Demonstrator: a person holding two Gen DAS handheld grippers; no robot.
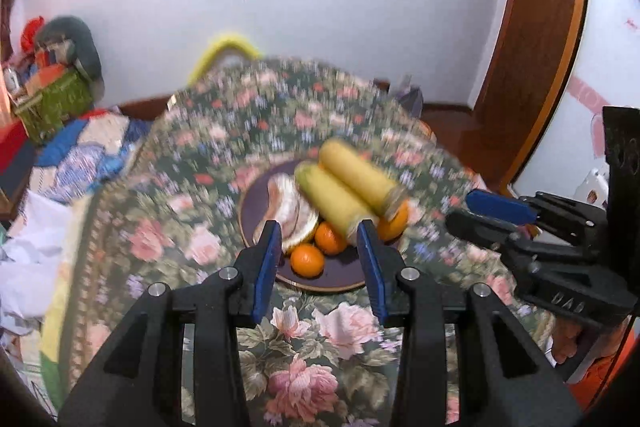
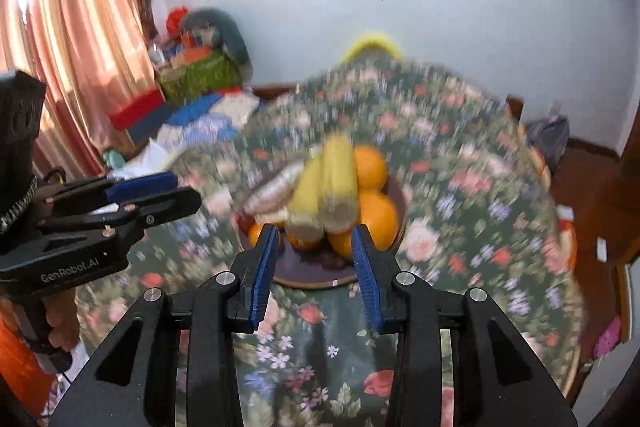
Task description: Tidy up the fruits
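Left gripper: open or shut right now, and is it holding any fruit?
Open and empty. The left gripper shows a wide gap between its blue pads, short of the plate; the oranges lie untouched beyond them.

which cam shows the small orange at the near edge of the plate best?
Left wrist: the small orange sits unobstructed on the plate, fairly sharp. In the right wrist view, the same side shows only a blurred orange sliver beside the gripper finger.

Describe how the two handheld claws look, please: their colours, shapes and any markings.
The left claw and right claw look alike: black angular plastic bodies, silver round bolts, blue ribbed finger pads. White "GenRobot.AI" lettering marks the left one's side. An orange sleeve shows behind it.
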